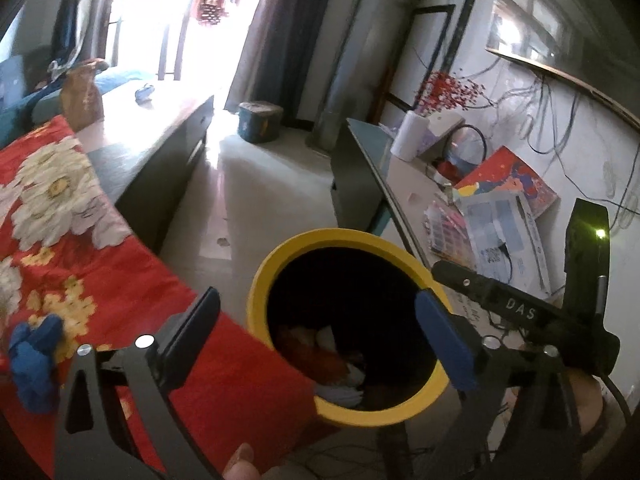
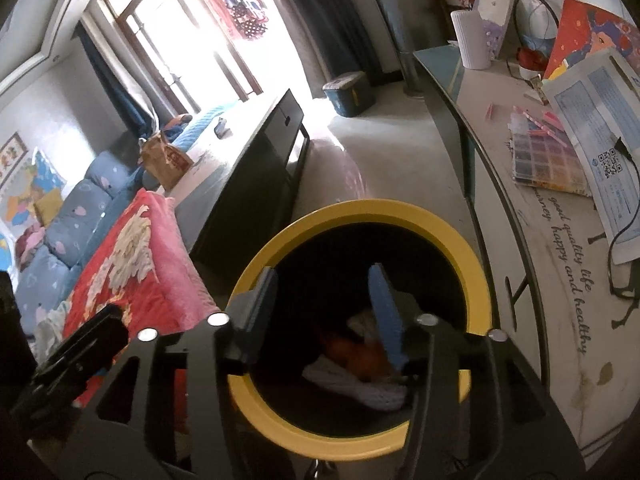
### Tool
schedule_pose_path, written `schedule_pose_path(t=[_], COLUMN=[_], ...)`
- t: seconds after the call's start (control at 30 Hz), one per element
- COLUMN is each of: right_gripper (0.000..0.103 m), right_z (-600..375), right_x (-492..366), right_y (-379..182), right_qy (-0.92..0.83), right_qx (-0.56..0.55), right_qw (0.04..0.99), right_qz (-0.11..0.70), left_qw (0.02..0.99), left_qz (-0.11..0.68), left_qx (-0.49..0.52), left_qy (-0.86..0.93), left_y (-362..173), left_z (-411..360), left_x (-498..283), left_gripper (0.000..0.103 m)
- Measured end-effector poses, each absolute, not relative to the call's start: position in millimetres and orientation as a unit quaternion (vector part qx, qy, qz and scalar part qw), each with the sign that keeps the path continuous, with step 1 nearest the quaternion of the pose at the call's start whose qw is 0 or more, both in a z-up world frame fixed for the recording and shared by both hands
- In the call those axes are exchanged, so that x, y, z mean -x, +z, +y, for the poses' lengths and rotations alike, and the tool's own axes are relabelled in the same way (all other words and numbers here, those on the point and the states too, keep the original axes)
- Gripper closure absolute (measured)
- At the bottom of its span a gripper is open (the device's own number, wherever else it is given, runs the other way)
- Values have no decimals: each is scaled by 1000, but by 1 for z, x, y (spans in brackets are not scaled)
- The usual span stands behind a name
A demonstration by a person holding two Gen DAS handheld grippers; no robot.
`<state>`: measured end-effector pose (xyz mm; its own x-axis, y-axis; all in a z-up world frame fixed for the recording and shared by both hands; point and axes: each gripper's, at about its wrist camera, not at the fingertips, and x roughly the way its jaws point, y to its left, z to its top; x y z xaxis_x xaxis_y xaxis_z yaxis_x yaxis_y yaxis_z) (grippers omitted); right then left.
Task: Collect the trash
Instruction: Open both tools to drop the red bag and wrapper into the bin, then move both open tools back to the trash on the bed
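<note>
In the left view the yellow-rimmed bin (image 1: 348, 328), scraps inside, sits low centre between the wide-open left claw (image 1: 320, 332), "DAS" on the right claw beside; in the right view the half-open, empty right claw (image 2: 324, 312) hangs over it, "good quality life" on the table (image 2: 560, 280).

Daylight poured in through the window (image 2: 180, 40) at the far end of the room and burned it out to plain white in both views. Glare spread from it over the floor (image 2: 380, 140). The inside of the bin (image 2: 360, 216) lay in deep shadow, its contents dim. Straight lines bowed hard toward the dark corners of the fisheye views. The left view was soft with blur, worst on the red blanket (image 1: 80, 260).
</note>
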<state>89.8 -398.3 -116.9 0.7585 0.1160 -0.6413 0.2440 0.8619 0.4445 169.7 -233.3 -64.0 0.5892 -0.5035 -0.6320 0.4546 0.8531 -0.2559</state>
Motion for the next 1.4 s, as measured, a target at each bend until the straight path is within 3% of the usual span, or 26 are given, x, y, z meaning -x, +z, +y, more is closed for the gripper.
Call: schedule_pose_path(t=[1.4], right_gripper=[54], right_z=[-257], right_x=[-77], right_y=[-61], right_qy=[127], right_qx=[-137], right_qw=[934], right_qz=[305], left_qw=[947], left_qz=[296], left_qx=[95], left_qy=[-79], left_y=[-22], left_z=[-58], left_x=[-127], left_gripper=[7])
